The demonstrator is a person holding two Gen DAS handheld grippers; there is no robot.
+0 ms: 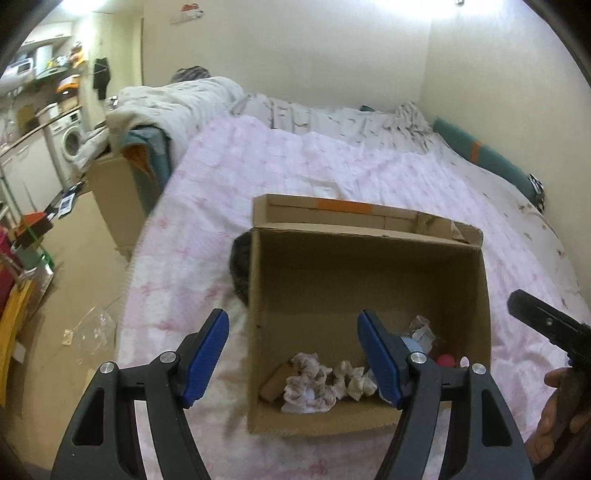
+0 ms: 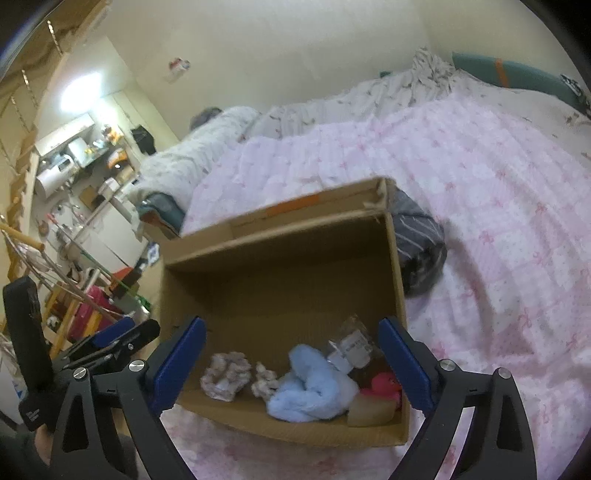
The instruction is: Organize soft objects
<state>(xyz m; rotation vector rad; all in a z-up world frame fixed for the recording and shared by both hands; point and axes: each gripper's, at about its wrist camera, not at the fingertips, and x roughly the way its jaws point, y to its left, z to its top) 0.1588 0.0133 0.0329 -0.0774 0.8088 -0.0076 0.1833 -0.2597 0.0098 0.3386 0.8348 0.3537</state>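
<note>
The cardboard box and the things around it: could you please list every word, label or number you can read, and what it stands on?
No text can be read in either view.
White tag on the clear packet in the cardboard box: dark print, too blurred to read.
Red and white sign on the wall: too small to read.
Washing machine panel: markings too small to read.

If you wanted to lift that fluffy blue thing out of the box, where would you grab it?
Probably the raised loop at the top of the blue fluffy cloth, coming straight down from above: the cardboard box walls block the sides, and that hump stands clear of its neighbours.
</note>
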